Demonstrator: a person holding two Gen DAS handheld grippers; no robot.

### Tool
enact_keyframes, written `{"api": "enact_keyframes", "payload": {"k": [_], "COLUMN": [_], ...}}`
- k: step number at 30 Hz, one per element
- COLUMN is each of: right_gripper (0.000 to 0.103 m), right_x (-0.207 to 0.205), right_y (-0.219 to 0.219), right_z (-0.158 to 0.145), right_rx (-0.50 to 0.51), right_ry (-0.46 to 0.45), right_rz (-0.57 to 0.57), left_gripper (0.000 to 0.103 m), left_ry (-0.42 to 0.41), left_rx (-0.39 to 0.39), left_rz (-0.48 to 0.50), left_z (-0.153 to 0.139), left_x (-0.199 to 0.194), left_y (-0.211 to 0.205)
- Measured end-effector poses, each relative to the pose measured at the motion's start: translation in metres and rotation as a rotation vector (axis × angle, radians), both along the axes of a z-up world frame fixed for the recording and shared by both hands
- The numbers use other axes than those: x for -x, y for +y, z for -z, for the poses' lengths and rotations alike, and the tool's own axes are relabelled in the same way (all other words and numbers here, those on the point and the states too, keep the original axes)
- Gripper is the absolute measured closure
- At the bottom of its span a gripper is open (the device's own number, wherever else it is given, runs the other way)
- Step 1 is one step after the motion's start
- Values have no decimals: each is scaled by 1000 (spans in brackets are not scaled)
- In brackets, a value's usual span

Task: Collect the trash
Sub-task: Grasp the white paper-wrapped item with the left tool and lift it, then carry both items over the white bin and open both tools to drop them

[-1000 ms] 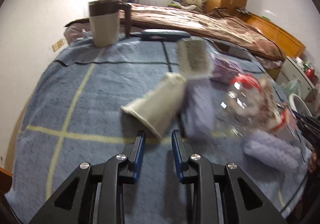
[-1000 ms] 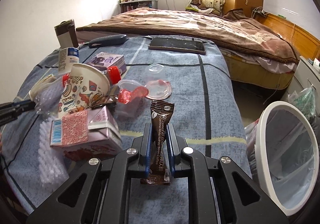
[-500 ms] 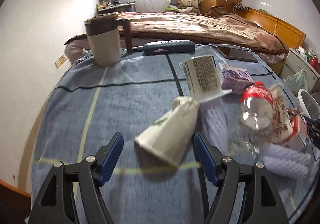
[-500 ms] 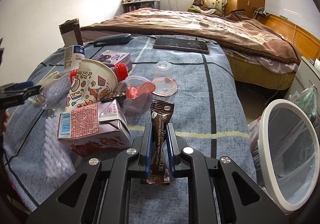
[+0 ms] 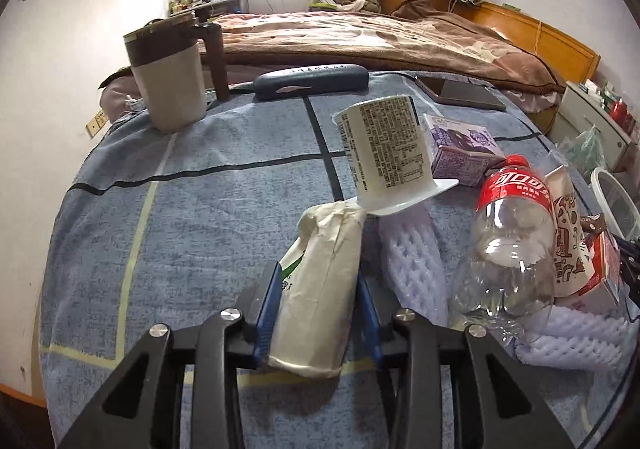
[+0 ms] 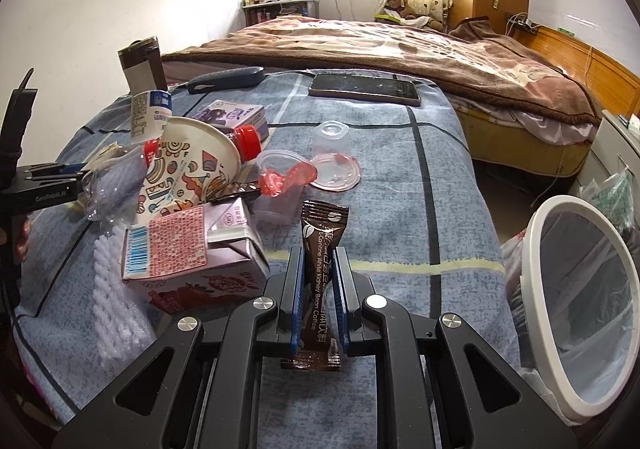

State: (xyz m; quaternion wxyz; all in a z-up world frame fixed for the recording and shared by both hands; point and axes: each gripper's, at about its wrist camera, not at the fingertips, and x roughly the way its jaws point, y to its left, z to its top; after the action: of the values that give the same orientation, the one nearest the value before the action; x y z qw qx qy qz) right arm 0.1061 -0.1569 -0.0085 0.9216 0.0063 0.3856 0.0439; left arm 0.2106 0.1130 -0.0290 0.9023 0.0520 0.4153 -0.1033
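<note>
My left gripper (image 5: 318, 281) is shut on a cream paper cup (image 5: 320, 285) that lies on its side on the blue cloth (image 5: 200, 217). Right of it lie a white yogurt cup (image 5: 384, 149), white foam netting (image 5: 412, 253) and a clear cola bottle (image 5: 508, 249). My right gripper (image 6: 319, 261) is shut on a brown coffee sachet (image 6: 322, 269) and holds it upright. Left of it are a pink milk carton (image 6: 188, 249), a patterned paper cup (image 6: 188, 169) and clear plastic cups (image 6: 288, 177). The white bin (image 6: 580, 289) with a clear liner stands at the right.
A beige mug (image 5: 168, 77), a dark glasses case (image 5: 312, 83), a phone (image 6: 364, 89) and a purple box (image 5: 460, 153) sit at the back of the cloth. A bed with a brown blanket (image 6: 380, 45) lies beyond. The left gripper's body (image 6: 24, 185) shows at the right view's left edge.
My left gripper opened wide, moved forward around the cream paper cup and has closed on it. My right gripper still holds the sachet and has barely moved.
</note>
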Motion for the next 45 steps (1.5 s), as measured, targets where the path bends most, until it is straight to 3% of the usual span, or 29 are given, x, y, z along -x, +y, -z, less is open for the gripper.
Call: {"api": "enact_keyframes", "payload": {"k": [10,18,36,45], "right_gripper": [87,87,87,87], "right_x": [13,24,57,72], "right_y": [-5,-12,-70,-115], "right_z": [-9,-17,-40,-53], "right_rx": [-41,-62,-71,-58], "right_ry": [-38,-67,-144,-178], "right_rz": [-8,-21,70,157], "left_gripper": [70,70,70,70], "left_ry": [-59,-112,-173,-174], "left_rx": [39,72,81,156], "left_rz": [-51,-28,101,200], "left_z": [-23,-46,-73,-82], "left_x": [36,68,105,110], "left_y": [4,-18,-125,-194]}}
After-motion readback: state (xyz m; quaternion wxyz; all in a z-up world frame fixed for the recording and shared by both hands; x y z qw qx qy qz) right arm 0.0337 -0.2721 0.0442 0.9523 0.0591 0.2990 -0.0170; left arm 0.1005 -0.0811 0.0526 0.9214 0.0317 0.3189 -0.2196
